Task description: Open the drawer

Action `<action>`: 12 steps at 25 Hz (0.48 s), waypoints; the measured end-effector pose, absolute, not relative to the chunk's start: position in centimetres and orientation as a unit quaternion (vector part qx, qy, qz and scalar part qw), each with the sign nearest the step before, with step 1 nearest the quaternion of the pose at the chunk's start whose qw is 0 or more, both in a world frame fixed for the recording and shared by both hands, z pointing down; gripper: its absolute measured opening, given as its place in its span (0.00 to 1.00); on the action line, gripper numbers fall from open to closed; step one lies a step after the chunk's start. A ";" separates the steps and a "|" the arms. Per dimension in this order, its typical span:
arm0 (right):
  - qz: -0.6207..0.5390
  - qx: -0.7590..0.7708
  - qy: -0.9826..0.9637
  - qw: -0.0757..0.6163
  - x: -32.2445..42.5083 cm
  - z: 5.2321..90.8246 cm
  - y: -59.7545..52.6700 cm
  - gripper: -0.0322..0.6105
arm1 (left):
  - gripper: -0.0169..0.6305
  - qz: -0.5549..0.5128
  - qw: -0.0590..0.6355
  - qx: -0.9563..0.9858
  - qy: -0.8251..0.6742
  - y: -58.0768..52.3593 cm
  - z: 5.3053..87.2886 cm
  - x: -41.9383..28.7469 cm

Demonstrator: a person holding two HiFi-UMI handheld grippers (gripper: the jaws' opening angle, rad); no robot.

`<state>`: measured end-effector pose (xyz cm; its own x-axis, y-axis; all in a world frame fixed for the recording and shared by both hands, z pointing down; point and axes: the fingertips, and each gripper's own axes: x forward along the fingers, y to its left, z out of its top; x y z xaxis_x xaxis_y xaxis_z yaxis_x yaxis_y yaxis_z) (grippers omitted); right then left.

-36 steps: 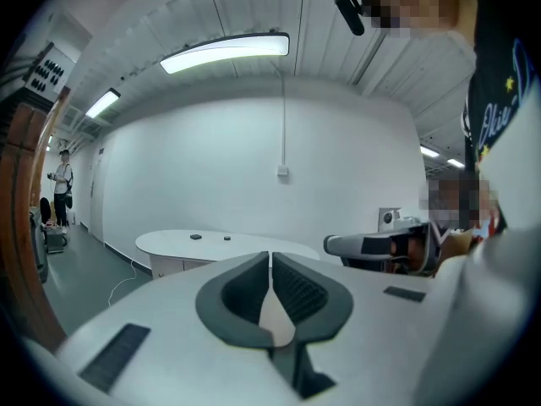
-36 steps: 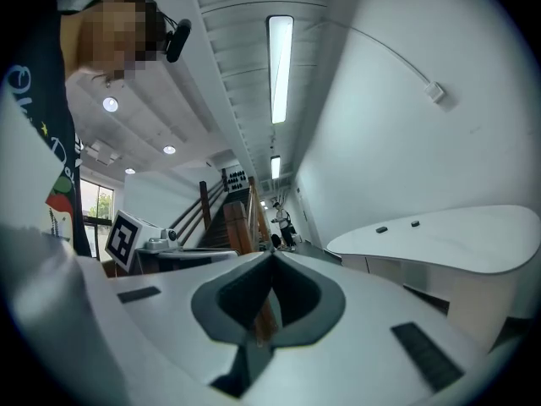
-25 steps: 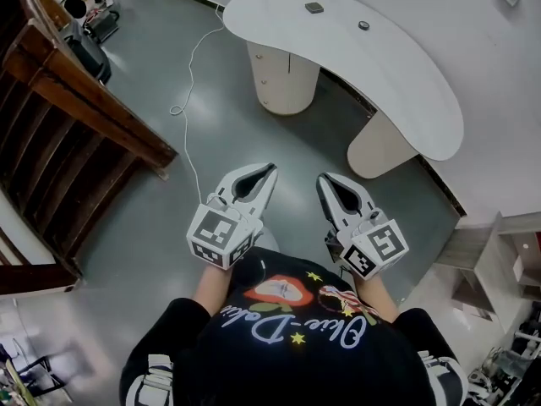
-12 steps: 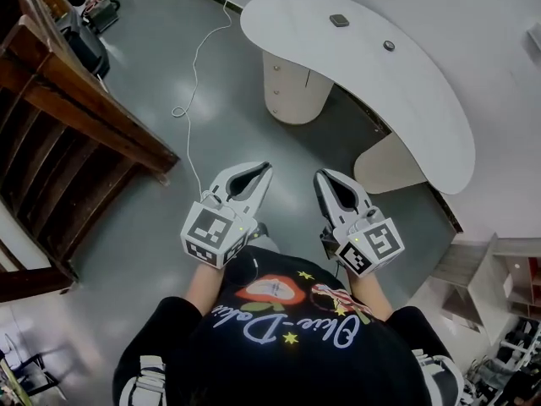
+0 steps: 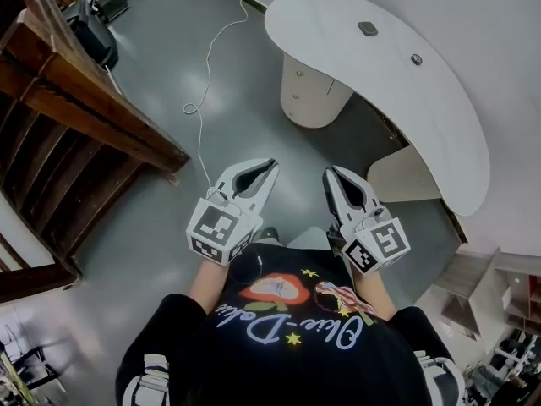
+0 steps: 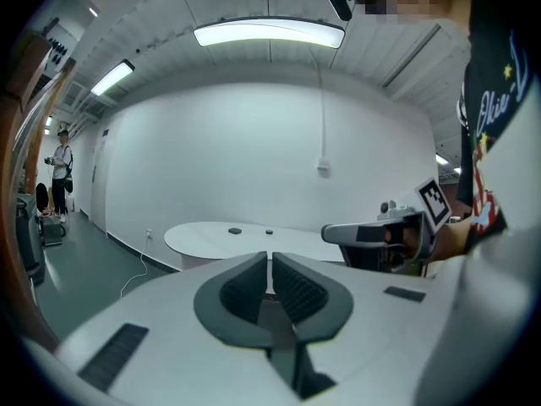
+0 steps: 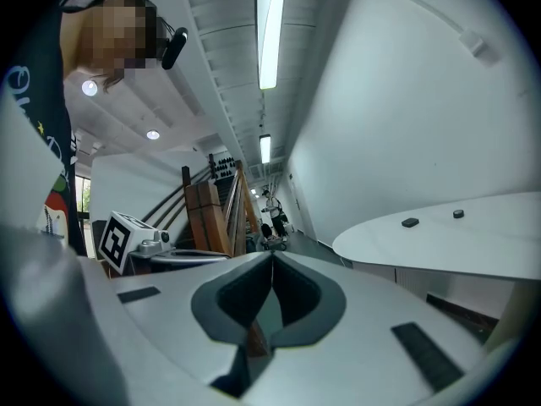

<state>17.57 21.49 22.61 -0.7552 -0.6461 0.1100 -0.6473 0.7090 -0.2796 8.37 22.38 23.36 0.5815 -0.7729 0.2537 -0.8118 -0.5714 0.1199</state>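
So, the drawer [image 5: 297,94] sat in the rounded pedestal [image 5: 317,100] under the far end of the curved white bench [image 5: 397,100], well ahead of both tools. From what I could see it was one of a short stack. Each was marked by a small knob, one above another, so the stack ran upright. The fronts faced out toward the open grey floor [image 5: 152,193] on the cable [image 5: 203,83] side. They looked flush with the pedestal, so shut. The bench itself stretched long and bent, from that pedestal to a second support [image 5: 401,176] nearer the wall, with two small dark things [image 5: 367,29] on top.

The left tool [image 5: 265,167] had its jaws pressed together, with only a sliver of a line between them and nothing in there. Same for the right tool [image 5: 332,175]: jaws closed, empty. Both were held side by side in front of the person's chest, well apart from the bench, aimed roughly level toward it and touching nothing. A wooden staircase [image 5: 76,117] ran along the left tool's side of the room.
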 end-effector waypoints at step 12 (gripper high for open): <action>0.155 0.317 -0.936 0.003 18.4 24.3 11.1 0.05 | 0.04 0.096 0.123 0.860 -0.486 13.3 25.0 8.8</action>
